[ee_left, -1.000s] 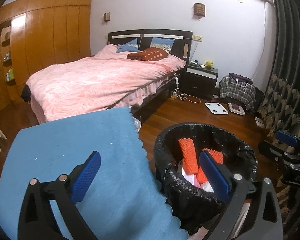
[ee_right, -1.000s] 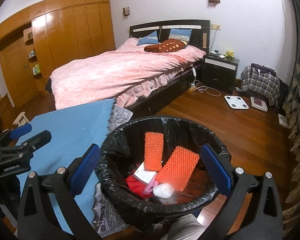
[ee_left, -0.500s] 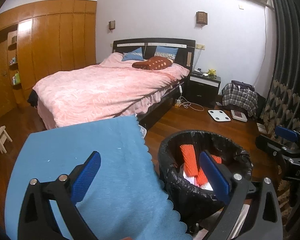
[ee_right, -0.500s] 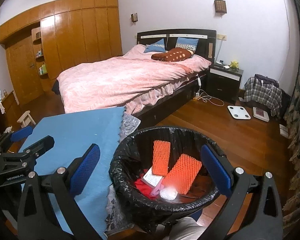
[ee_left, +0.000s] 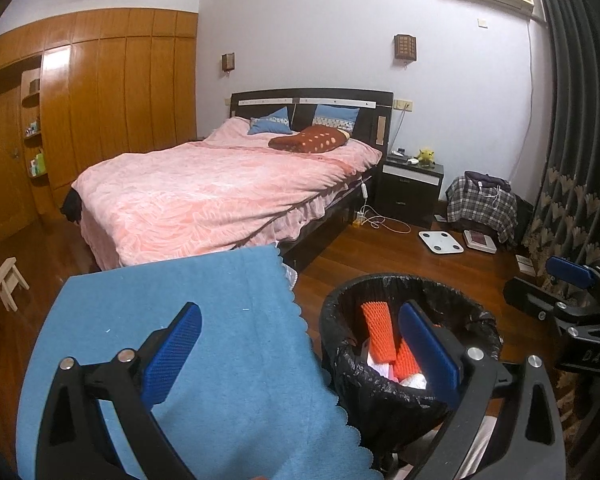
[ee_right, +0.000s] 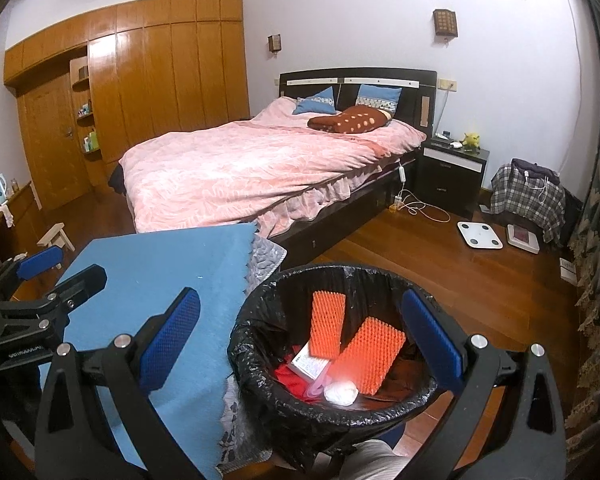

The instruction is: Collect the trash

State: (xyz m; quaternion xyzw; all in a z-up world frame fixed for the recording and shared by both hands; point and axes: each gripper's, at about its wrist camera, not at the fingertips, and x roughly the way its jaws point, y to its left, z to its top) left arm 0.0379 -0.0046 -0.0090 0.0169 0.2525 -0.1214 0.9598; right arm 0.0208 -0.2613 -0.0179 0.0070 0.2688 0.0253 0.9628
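Both grippers, left gripper (ee_left: 300, 344) and right gripper (ee_right: 300, 332), are held wide apart with nothing gripped. The trash bin (ee_right: 260, 376) sits near, right of the blue cloth (ee_right: 160, 272), with orange foam pieces (ee_right: 374, 354) dumped inside.

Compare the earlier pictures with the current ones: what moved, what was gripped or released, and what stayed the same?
Both cameras have drawn up and back: the trash bin sits lower and smaller in each view, with more floor and wall showing. Nothing was gripped or released. The left gripper and right gripper stay open and empty. The two orange pads, the white wad and the blue cloth lie as before.
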